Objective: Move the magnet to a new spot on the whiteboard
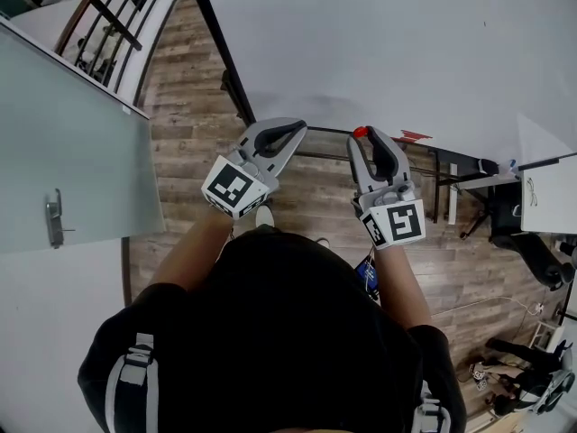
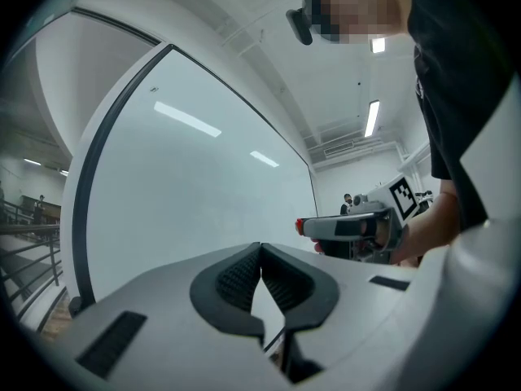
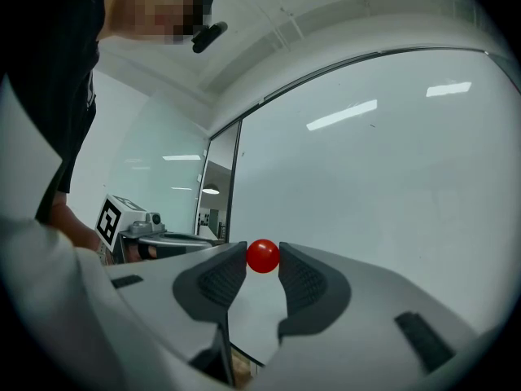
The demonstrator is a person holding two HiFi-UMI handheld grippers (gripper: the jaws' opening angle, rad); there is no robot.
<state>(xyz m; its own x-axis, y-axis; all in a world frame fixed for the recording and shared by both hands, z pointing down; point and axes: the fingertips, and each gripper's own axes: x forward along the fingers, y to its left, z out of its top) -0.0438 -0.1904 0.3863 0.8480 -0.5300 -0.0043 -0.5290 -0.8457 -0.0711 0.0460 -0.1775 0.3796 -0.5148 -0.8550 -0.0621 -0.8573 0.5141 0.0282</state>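
Seen from the head, both grippers point side by side at a whiteboard (image 1: 379, 43) above a wooden floor (image 1: 189, 161). Only a red speck shows at the tip of the right gripper (image 1: 365, 135). The right gripper view shows it plainly: a round red magnet (image 3: 263, 256) sits between the jaw tips, clamped with a pad pressing on each side, the board just behind it. No view shows whether the magnet touches the board. The left gripper view alone shows the left gripper (image 2: 260, 248) with its jaws together and nothing between them.
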